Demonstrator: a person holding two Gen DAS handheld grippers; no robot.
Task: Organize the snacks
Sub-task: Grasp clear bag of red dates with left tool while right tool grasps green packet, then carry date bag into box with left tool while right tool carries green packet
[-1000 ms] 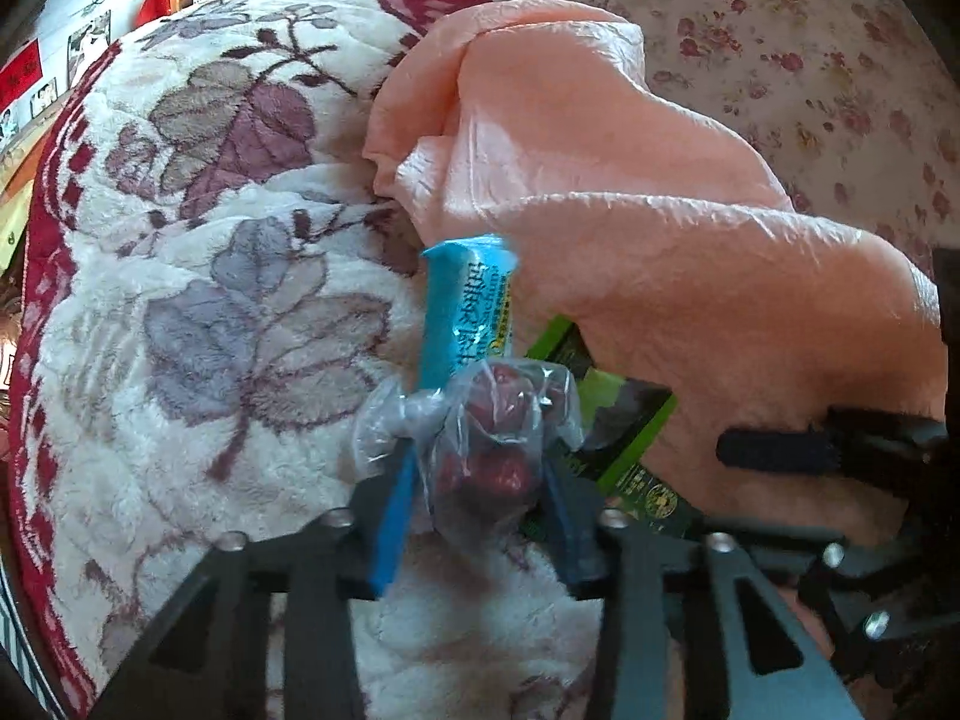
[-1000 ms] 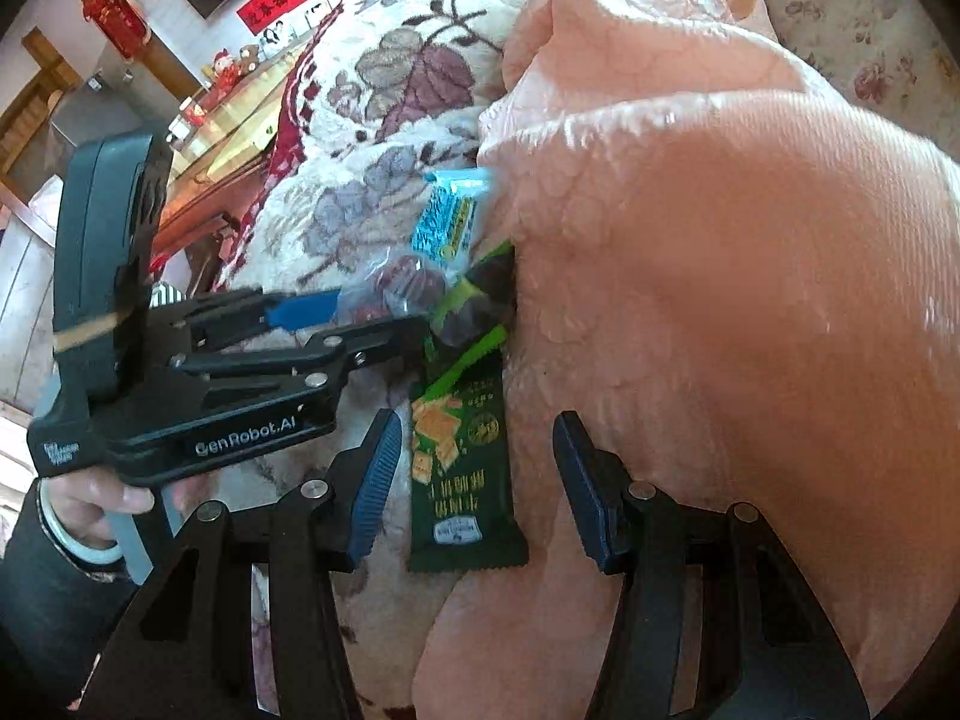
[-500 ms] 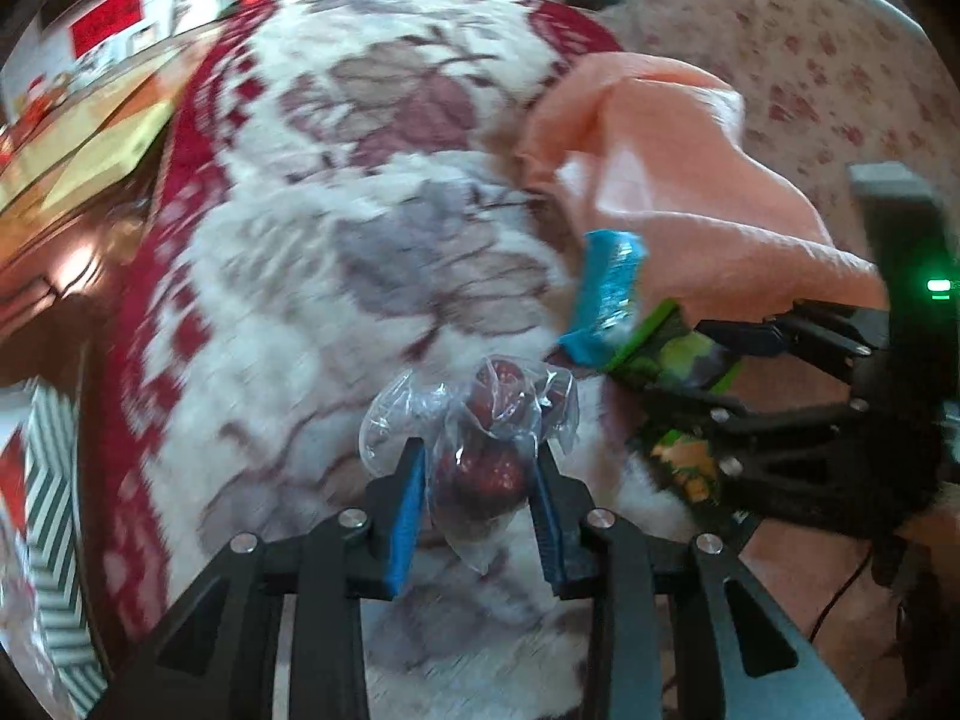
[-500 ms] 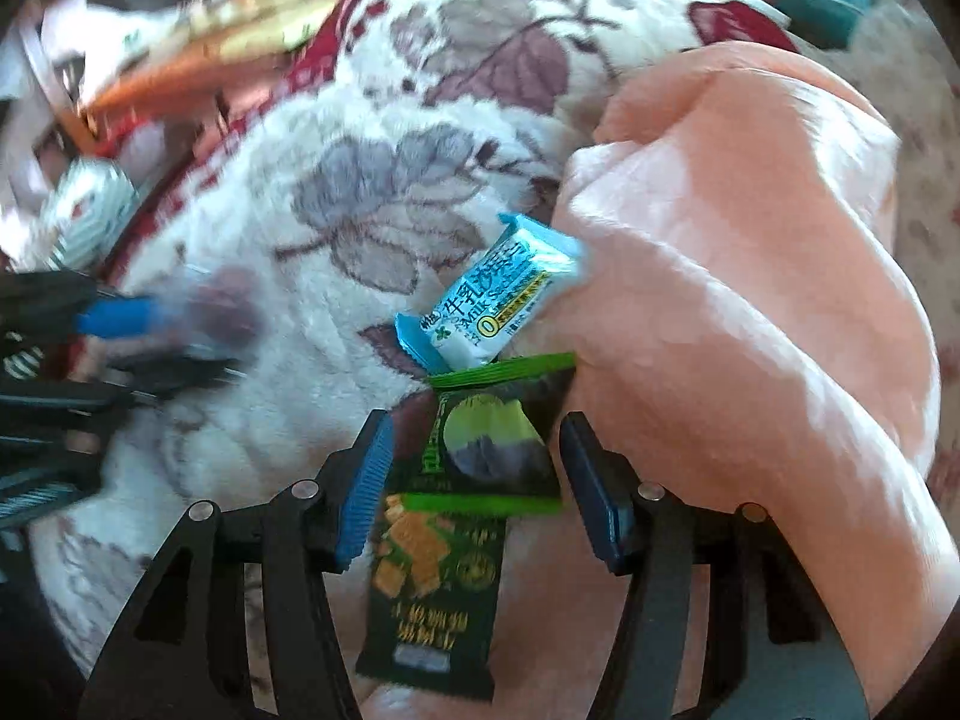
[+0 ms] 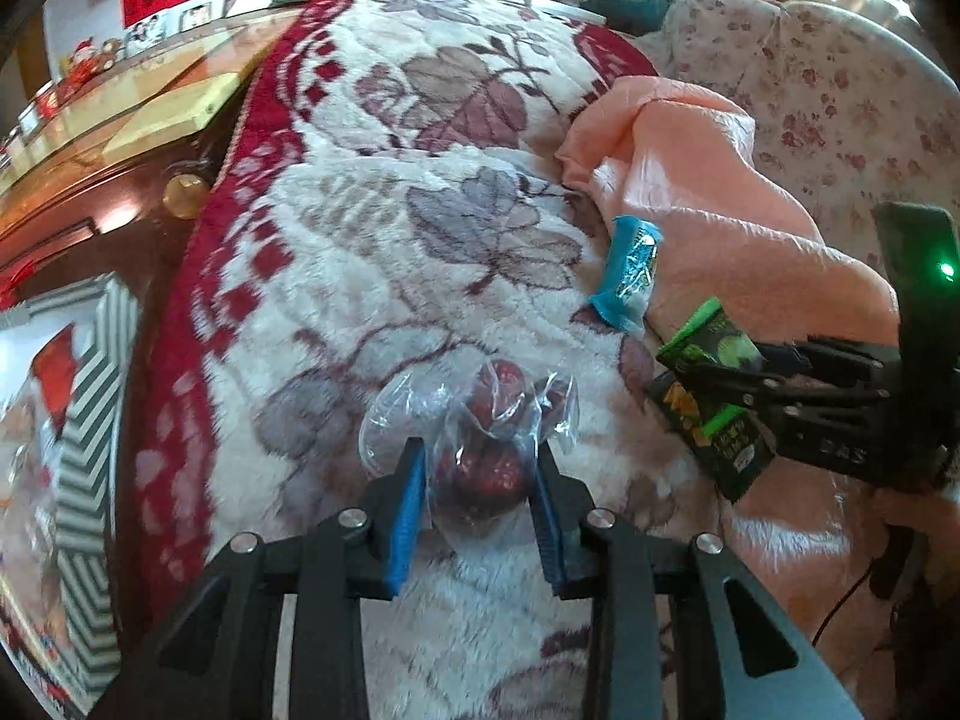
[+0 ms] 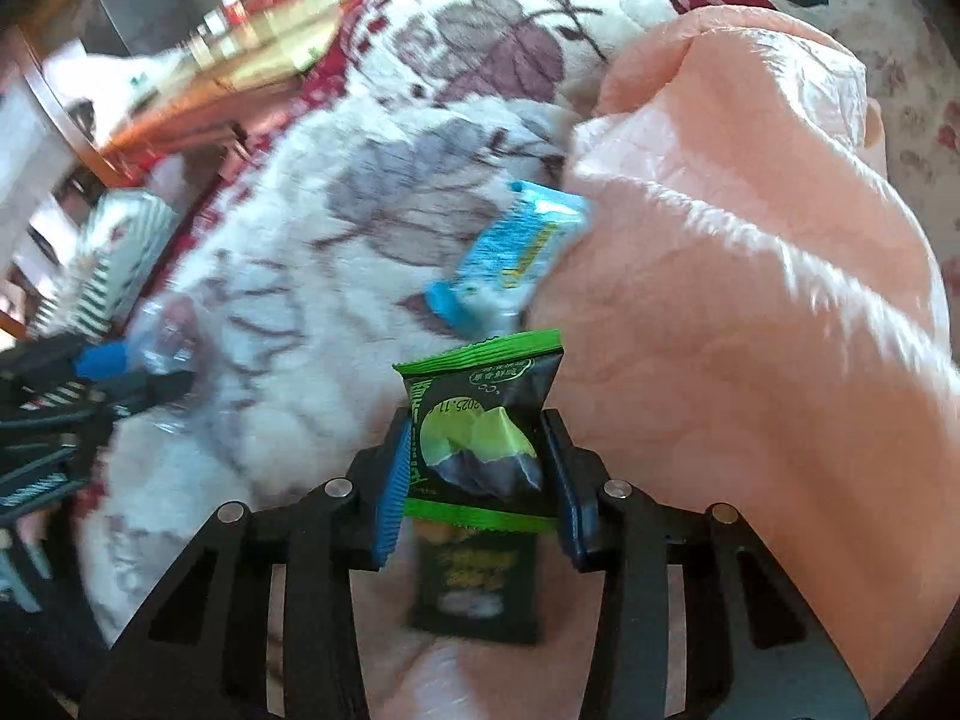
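Observation:
My left gripper point(image 5: 477, 480) is shut on a clear bag of red dates point(image 5: 480, 456), held just above the floral blanket point(image 5: 372, 240). My right gripper point(image 6: 477, 468) is shut on a green-and-black snack packet point(image 6: 480, 426), lifted above a dark green cracker packet point(image 6: 474, 582) that lies on the peach cloth point(image 6: 750, 300). A blue snack packet point(image 6: 516, 252) leans at the cloth's edge; it also shows in the left wrist view point(image 5: 630, 270). The right gripper point(image 5: 720, 372) with its packet point(image 5: 708, 342) shows at the right of the left wrist view.
A striped gift box point(image 5: 90, 420) sits low at the left, beside the blanket's red border. A wooden table point(image 5: 120, 138) stands behind it. A floral cushion point(image 5: 840, 90) lies at the far right.
My right gripper closed on the green-and-black packet and lifted it off the cracker packet. My left gripper moved left and back with the date bag, away from the other snacks.

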